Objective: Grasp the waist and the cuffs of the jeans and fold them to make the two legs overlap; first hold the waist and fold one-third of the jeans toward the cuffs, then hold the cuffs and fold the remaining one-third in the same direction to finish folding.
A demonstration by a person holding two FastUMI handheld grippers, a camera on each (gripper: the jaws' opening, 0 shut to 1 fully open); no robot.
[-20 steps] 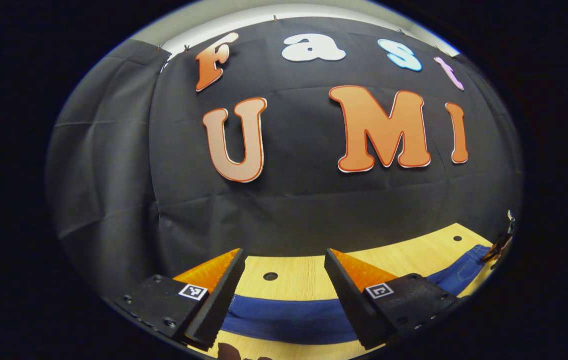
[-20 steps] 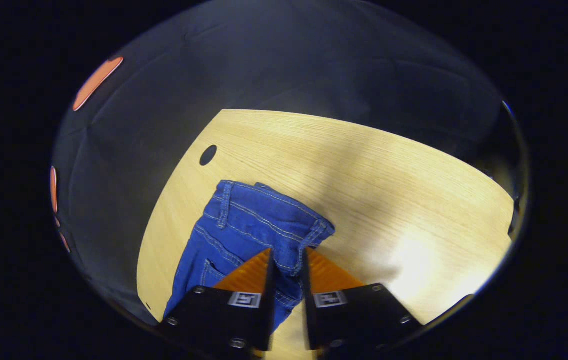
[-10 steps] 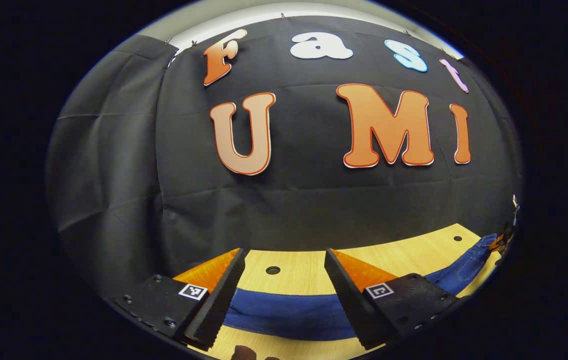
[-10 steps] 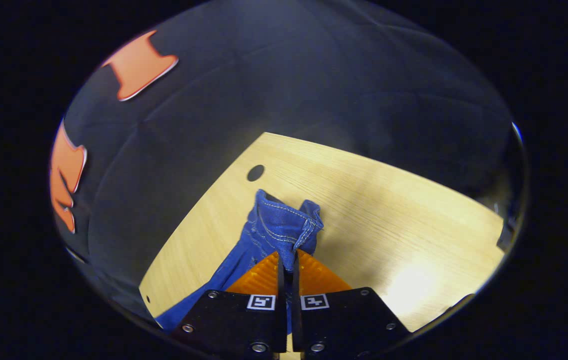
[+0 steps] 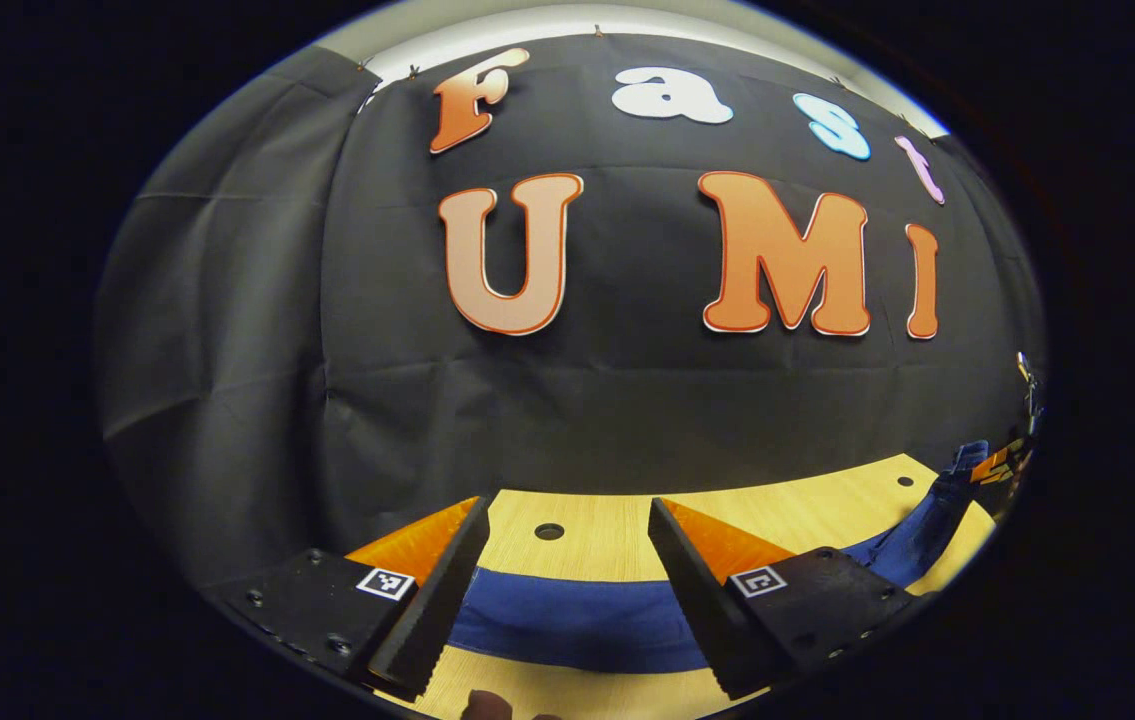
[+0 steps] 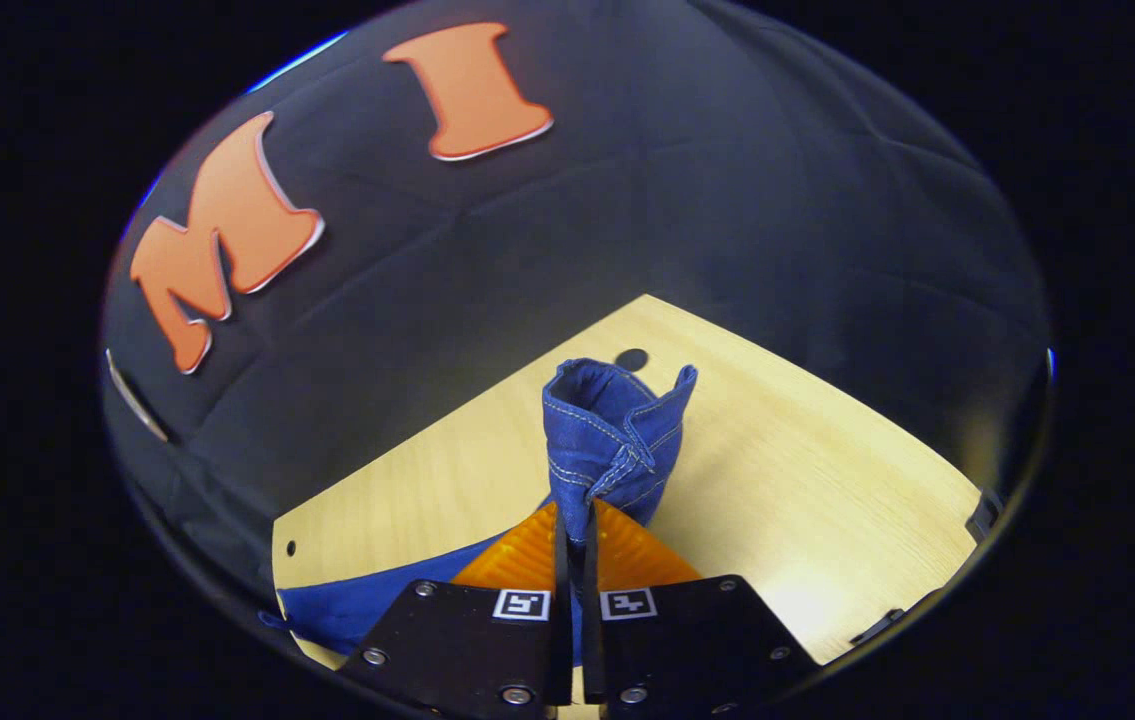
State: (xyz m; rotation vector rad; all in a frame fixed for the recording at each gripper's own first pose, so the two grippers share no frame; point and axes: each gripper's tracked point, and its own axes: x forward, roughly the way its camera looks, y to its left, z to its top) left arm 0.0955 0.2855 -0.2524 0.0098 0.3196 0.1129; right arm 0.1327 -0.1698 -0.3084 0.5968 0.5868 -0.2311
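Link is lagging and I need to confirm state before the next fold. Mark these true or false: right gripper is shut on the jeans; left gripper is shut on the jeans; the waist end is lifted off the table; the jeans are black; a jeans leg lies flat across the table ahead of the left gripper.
1. The right gripper is shut on the jeans: true.
2. The left gripper is shut on the jeans: false, its fingers stand wide apart and hold nothing.
3. The waist end is lifted off the table: true, it stands bunched above the wood.
4. The jeans are black: false, they are blue denim.
5. A jeans leg lies flat across the table ahead of the left gripper: true.
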